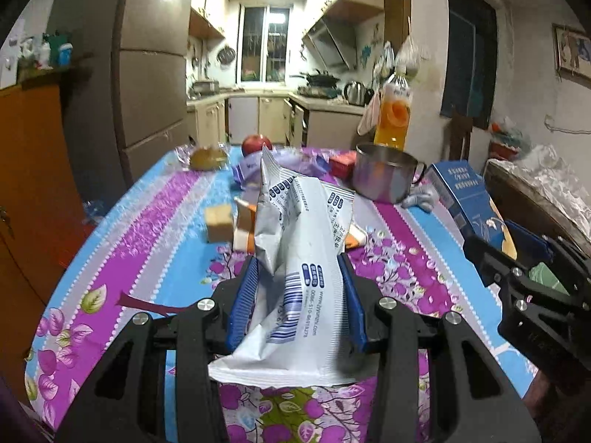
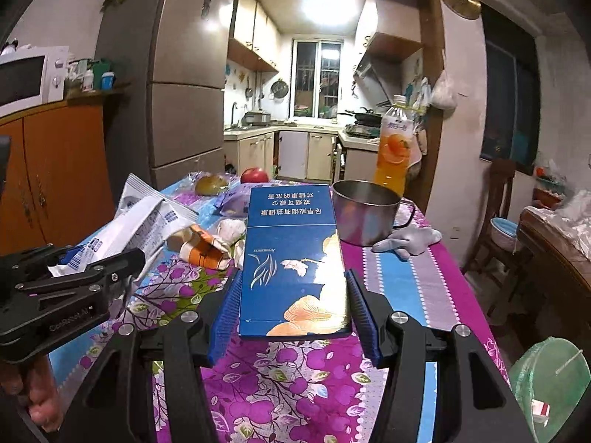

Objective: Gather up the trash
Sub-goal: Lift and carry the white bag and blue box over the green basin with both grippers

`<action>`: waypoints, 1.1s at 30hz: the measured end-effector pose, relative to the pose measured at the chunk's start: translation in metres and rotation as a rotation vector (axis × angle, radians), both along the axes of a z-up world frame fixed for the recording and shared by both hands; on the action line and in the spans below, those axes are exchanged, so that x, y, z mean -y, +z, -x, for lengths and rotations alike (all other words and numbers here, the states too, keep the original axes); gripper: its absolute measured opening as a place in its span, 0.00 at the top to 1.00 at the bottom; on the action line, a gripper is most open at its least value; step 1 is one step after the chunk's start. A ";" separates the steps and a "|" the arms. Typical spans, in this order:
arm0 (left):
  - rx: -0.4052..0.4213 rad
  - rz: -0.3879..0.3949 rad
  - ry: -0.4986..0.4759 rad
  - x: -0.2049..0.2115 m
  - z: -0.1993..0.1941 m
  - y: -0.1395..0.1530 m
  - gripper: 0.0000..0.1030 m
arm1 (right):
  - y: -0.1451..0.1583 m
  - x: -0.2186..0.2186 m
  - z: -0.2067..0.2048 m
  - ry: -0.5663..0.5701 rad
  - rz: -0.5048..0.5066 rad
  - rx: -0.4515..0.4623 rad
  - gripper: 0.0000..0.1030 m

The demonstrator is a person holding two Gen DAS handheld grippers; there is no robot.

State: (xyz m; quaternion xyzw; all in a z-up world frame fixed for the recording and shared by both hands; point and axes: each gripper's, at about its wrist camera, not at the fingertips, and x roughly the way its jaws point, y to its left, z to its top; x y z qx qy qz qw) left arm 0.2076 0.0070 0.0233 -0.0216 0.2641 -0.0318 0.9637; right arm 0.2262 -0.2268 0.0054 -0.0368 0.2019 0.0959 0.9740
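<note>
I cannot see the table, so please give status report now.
Left tool shut on white wrapper. Right tool shut on blue box. Green-bagged bin at right, nothing in the way.

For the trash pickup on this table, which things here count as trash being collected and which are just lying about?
Part of the job:
- white wrapper, held in the left gripper
- blue carton, held in the right gripper
- crumpled orange packet, not yet picked up

Lying about:
- steel mug
- orange drink bottle
- red apple
</note>
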 end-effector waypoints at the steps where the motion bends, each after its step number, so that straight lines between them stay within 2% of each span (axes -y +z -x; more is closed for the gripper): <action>1: 0.002 0.000 -0.002 0.001 0.000 0.001 0.59 | 0.000 0.000 0.002 -0.004 -0.002 0.002 0.45; 20: 0.013 0.003 -0.001 0.009 0.004 0.005 0.59 | 0.005 0.003 0.006 -0.013 -0.006 0.004 0.45; 33: 0.082 -0.031 0.006 0.027 0.019 0.020 0.59 | 0.023 0.017 0.032 -0.038 -0.044 0.079 0.45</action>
